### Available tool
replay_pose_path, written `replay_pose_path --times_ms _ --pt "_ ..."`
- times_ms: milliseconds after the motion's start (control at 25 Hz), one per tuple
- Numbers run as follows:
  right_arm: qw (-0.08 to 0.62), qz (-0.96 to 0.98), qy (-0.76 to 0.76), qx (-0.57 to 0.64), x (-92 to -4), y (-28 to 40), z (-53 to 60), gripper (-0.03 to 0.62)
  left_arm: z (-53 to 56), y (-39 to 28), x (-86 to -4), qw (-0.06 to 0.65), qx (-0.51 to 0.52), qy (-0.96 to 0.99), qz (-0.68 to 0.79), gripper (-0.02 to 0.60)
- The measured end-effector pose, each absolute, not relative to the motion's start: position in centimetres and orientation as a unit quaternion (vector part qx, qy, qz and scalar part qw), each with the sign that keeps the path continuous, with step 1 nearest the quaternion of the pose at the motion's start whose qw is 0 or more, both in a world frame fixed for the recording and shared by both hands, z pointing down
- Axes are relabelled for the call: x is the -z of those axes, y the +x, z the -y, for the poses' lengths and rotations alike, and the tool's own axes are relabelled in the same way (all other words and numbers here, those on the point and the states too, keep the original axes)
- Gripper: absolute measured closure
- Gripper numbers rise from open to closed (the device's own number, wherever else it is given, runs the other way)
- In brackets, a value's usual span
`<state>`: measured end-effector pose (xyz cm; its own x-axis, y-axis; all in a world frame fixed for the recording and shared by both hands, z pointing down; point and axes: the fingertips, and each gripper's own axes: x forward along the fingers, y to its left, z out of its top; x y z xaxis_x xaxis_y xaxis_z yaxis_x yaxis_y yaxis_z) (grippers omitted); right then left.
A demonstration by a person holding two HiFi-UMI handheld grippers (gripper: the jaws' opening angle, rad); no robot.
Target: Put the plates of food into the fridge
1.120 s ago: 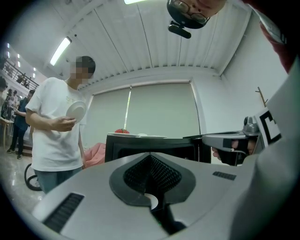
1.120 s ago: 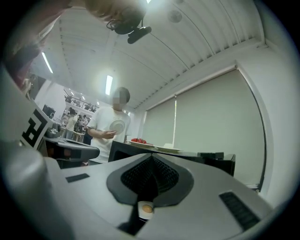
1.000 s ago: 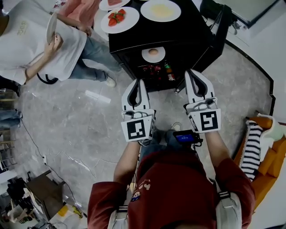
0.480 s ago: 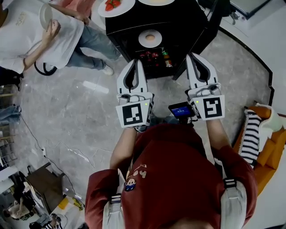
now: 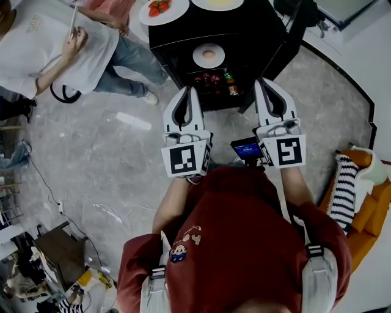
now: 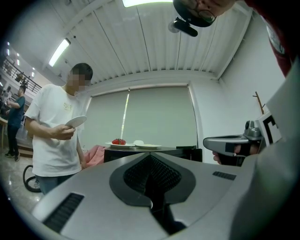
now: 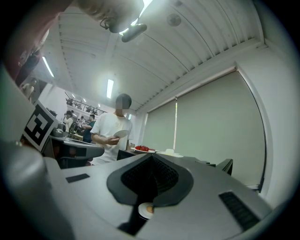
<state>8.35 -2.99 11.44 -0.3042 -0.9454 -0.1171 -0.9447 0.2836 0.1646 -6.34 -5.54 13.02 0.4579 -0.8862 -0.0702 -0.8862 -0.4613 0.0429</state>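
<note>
A black mini fridge (image 5: 263,36) stands open ahead of me. On its upper shelf lies a white plate with a small round piece of food (image 5: 208,55), which also shows low between the right jaws as the plate (image 7: 146,210). On the fridge's top sit a plate of strawberries (image 5: 160,8) (image 6: 119,142) (image 7: 142,149) and a plate of pale food (image 5: 217,3) (image 6: 148,146) (image 7: 171,153). My left gripper (image 5: 186,90) (image 6: 151,157) and right gripper (image 5: 267,82) (image 7: 151,159) are held side by side short of the opening. Both are shut and hold nothing.
Bottles (image 5: 215,80) fill the fridge's lower shelf. A person in a white shirt (image 5: 43,55) (image 6: 54,136) stands at the left with a white plate (image 6: 75,122) in hand. A second person (image 5: 110,12) is beside the fridge. An orange seat with a striped cushion (image 5: 345,195) is at the right.
Both grippers have lifted slightly and sit a little closer to the fridge front, still shut. The bystander has tipped the plate in hand nearly edge-on.
</note>
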Motion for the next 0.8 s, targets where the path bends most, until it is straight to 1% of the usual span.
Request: replay_pose_path --times_ms 800 --pt "0.006 0.807 0.58 0.113 -11.4 8.0 4.0 0.583 6.3 -7.7 -13.5 -0.003 0.049 0.843 0.535 0.575"
